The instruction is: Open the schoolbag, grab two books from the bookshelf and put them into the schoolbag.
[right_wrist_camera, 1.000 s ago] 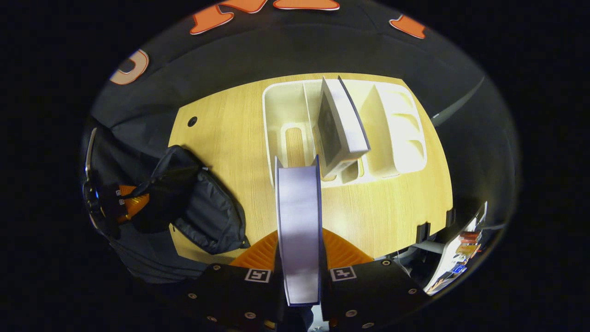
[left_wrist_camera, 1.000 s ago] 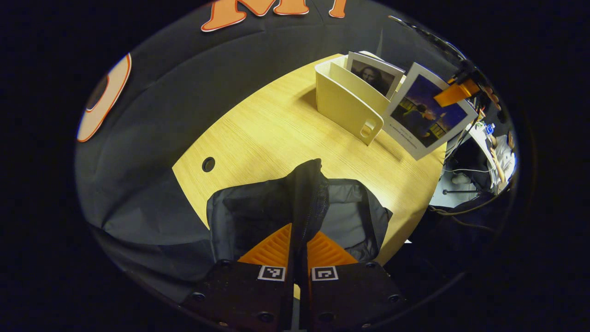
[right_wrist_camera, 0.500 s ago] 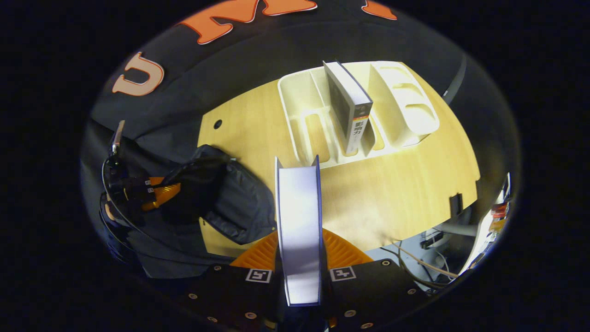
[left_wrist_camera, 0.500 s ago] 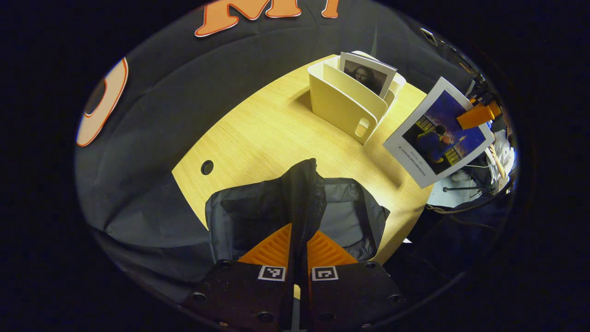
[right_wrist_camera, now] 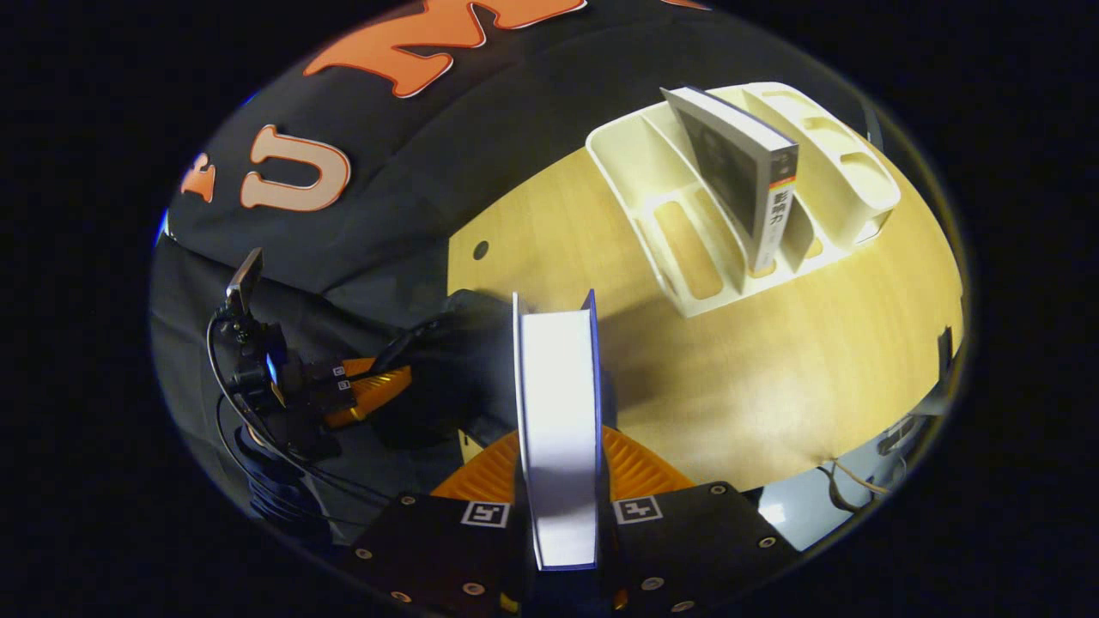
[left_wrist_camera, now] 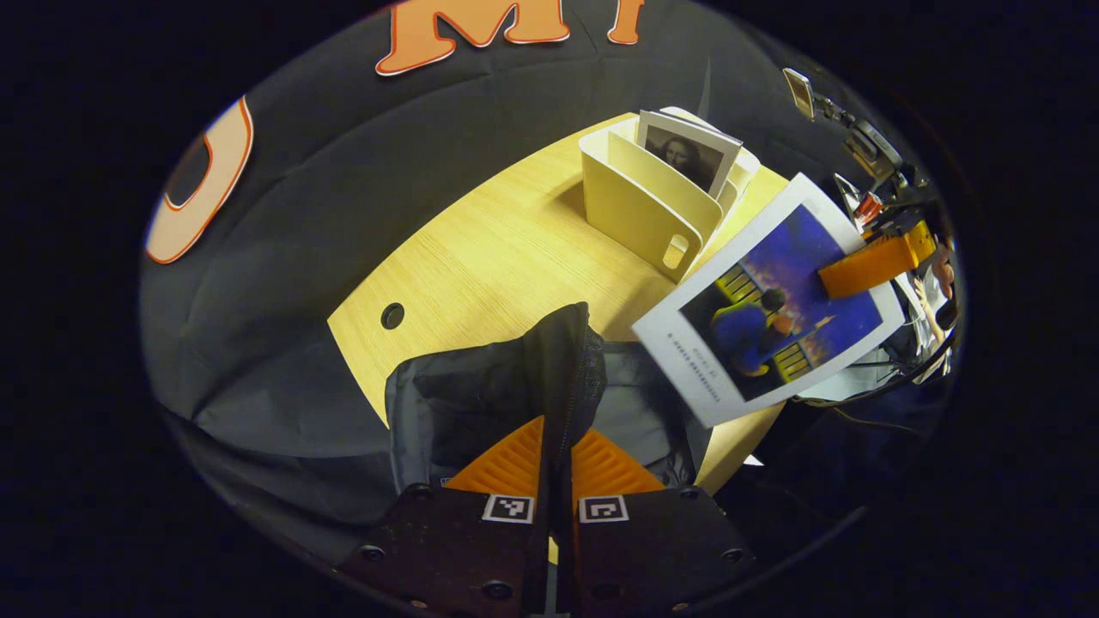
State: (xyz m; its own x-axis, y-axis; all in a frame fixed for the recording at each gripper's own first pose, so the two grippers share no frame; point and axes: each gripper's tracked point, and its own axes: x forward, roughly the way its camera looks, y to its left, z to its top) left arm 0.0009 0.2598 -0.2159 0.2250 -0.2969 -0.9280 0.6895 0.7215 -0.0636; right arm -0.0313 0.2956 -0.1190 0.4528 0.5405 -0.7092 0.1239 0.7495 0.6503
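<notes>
Left gripper pinches the schoolbag flap; right gripper clasps a book; the bookshelf sits at one o'clock.

The counter is light yellow wood with a curved edge and a small round hole near its left side. A cream bookshelf stands on it in the upper right of the left gripper view, with one book upright inside. A dark schoolbag sits on the counter's near edge, low in the middle of that view.
</notes>
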